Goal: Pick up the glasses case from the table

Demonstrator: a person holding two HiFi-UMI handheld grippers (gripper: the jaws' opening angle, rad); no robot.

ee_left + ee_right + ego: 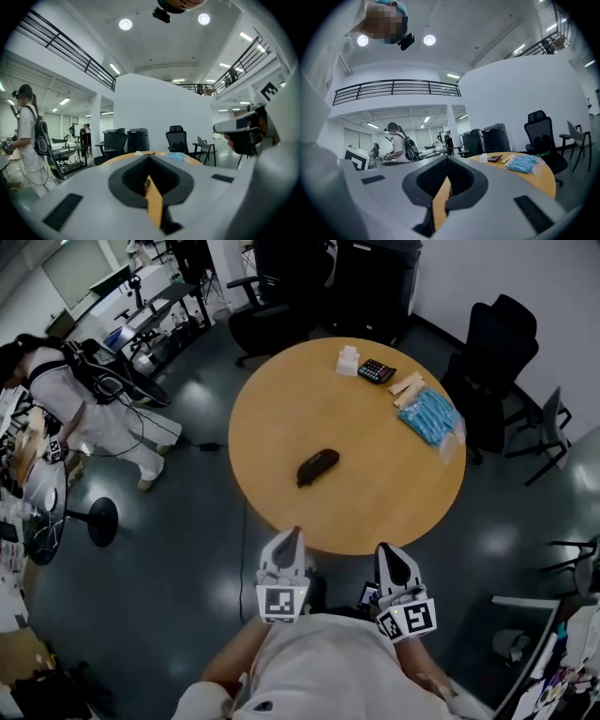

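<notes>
The black glasses case (317, 467) lies on the round wooden table (281, 418), a little left of its middle. Both grippers are held close to the person's body at the table's near edge, well short of the case. My left gripper (292, 534) points at the table edge with its jaws together and nothing in them. My right gripper (385, 548) sits beside it to the right, jaws also together and empty. In the left gripper view the shut jaws (149, 157) hide the case. The right gripper view shows its jaws (447, 160) closed, with the table top (543, 176) beyond.
At the table's far right lie a white packet (348, 360), a black calculator (377, 371), pale sticks (407, 388) and a blue packet (429, 415). Black office chairs (494, 343) stand at the far and right sides. A person (89, 404) stands at left by desks.
</notes>
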